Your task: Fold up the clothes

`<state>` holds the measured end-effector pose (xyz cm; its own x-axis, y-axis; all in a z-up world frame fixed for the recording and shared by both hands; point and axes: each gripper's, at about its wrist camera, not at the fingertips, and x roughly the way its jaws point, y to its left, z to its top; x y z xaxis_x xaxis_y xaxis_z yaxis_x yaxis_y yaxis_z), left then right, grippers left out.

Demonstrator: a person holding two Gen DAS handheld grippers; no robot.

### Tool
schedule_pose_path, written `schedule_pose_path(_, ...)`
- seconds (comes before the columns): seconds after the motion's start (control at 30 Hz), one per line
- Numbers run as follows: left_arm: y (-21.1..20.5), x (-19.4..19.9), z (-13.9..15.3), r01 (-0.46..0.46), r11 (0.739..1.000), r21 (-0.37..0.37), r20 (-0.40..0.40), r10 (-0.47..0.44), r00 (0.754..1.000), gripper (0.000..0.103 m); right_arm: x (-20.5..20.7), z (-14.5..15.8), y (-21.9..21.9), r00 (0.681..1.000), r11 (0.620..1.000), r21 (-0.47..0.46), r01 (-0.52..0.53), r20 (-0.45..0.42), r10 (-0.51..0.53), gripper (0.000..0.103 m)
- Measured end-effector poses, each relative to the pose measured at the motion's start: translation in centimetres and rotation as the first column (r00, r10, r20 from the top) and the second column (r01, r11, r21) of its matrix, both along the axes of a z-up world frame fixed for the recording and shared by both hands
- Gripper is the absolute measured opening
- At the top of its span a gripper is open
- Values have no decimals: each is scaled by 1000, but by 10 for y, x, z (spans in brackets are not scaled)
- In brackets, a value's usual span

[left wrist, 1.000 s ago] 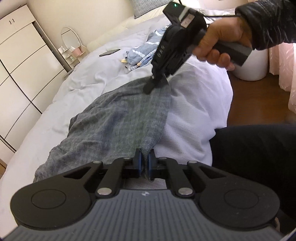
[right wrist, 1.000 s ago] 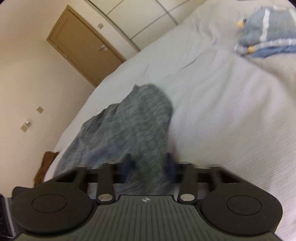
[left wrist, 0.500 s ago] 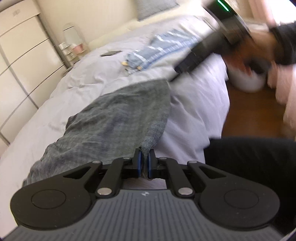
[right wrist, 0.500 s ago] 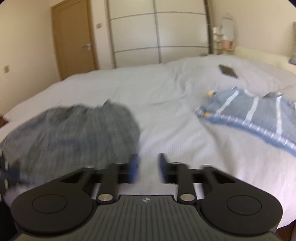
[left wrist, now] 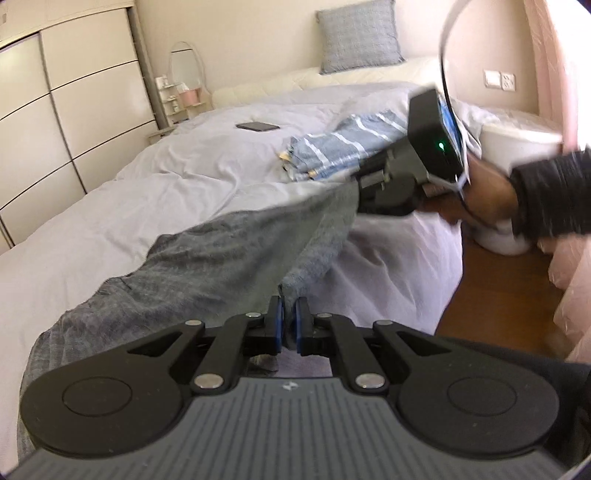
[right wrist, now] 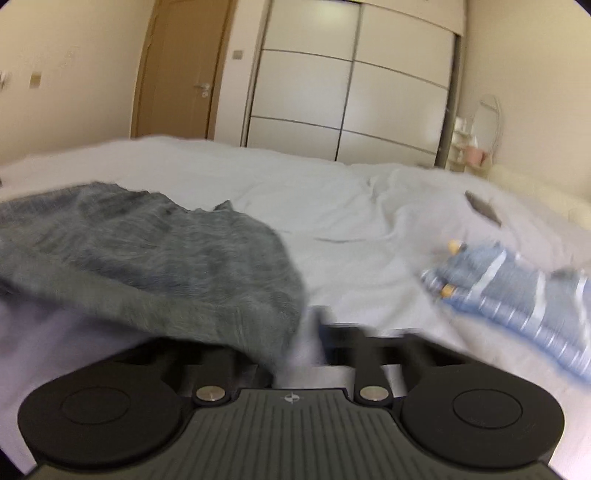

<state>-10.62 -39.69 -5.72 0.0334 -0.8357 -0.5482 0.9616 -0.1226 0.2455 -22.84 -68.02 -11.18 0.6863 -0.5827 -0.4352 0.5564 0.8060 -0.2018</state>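
A grey knitted garment (left wrist: 207, 258) lies spread across the near side of the bed (left wrist: 155, 192), its near edge lifted clear of the pale sheet. The left gripper (left wrist: 289, 325) has one corner of that edge pinched tight between its blue pads, jaws closed on the cloth, so the fabric rises in a small peak out of them. Along the same edge, toward the head of the bed, the right gripper (left wrist: 360, 192) has hold of the other corner; seen from the left wrist camera the cloth runs straight up into its black nose, and in its own blurred view the grey fabric drapes over the closed jaws and hides the left finger. A hand in a dark sleeve (left wrist: 550, 195) holds that gripper. The stretch of garment between the two grippers hangs above the mattress edge. Farther up the bed lies a folded blue garment with white stripes (left wrist: 340, 147), well apart from the grey one, and beyond it a dark phone (left wrist: 258, 126) rests flat on the sheet. A grey pillow (left wrist: 358, 35) leans against the wall at the head of the bed.
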Motion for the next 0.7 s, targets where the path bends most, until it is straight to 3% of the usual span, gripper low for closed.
schedule_pose_path(0.1,-2,-12,-15,50,998,37,8,-51,999,4,-1,5,13,987,964,-264,-39,-158,-3,0)
schedule_pose_path(0.2,-2,-24,-28,92,993,72,36,-94,995,5,-8,-1,18,961,928,-367,-63,-273,-42,0)
schedule_pose_path(0.3,4,-23,-30,97,992,77,44,-100,994,5,-14,-19,22,927,912,-404,-79,-367,-82,0)
schedule_pose_path(0.43,15,-4,-22,41,997,62,45,-43,998,7,-27,-31,7,893,930,-364,47,-402,-202,0)
schedule_pose_path(0.5,20,11,-16,-10,999,50,38,8,999,8,-37,-26,1,906,942,-322,95,-365,-216,0)
schedule_pose_path(0.7,27,83,1,-206,978,11,15,206,978,11,-35,11,-6,973,984,-159,85,-197,-116,26)
